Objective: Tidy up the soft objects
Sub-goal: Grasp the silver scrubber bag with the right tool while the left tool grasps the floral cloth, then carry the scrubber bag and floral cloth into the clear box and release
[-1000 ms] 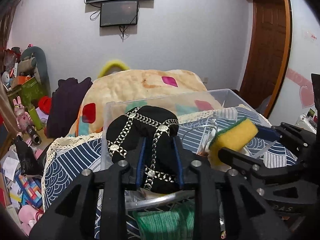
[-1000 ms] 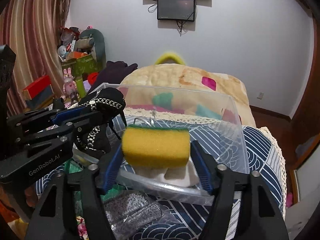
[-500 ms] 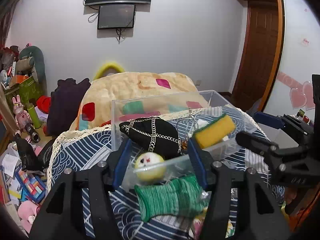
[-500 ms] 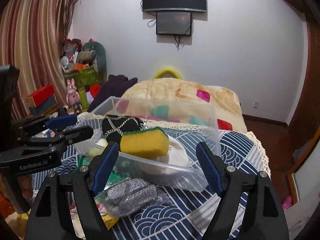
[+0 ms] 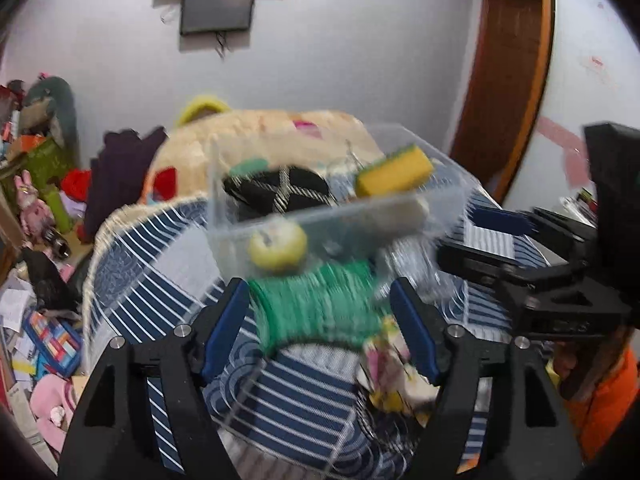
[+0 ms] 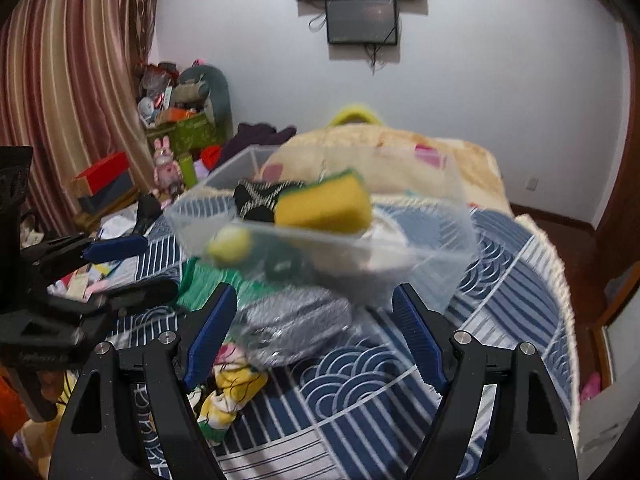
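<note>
Left wrist view shows the left gripper (image 5: 320, 328) with its jaws wide apart and holding nothing, aimed at the green knitted cloth (image 5: 320, 304) lying on the bed (image 5: 168, 280) just beyond its fingertips, at 12 o'clock. The cloth's long axis runs roughly 9 to 3 o'clock, across the gap between the jaws, and motion blur hides its edges. Directly behind it, still at 12 o'clock, stands the clear plastic bin (image 5: 224, 216), already holding the black chain-patterned item (image 5: 276, 196), the yellow sponge (image 5: 394, 170) and a yellow ball (image 5: 278, 242) pressed against its near wall.

In the right wrist view the right gripper (image 6: 312, 328) is likewise spread and empty. The grey mesh pouch (image 6: 296, 322) lies between its fingertips at 12 o'clock, long axis about 8 to 2 o'clock, and a yellow floral cloth (image 6: 232, 384) sits at 7 o'clock from it. The bin's (image 6: 452, 280) near corner overhangs the pouch.

My judgement: 2 loose soft items sit nearest, 1 per gripper, so the left suits the green cloth and the right the pouch. The left would have to pinch the cloth's middle, since its length spans the jaws.
</note>
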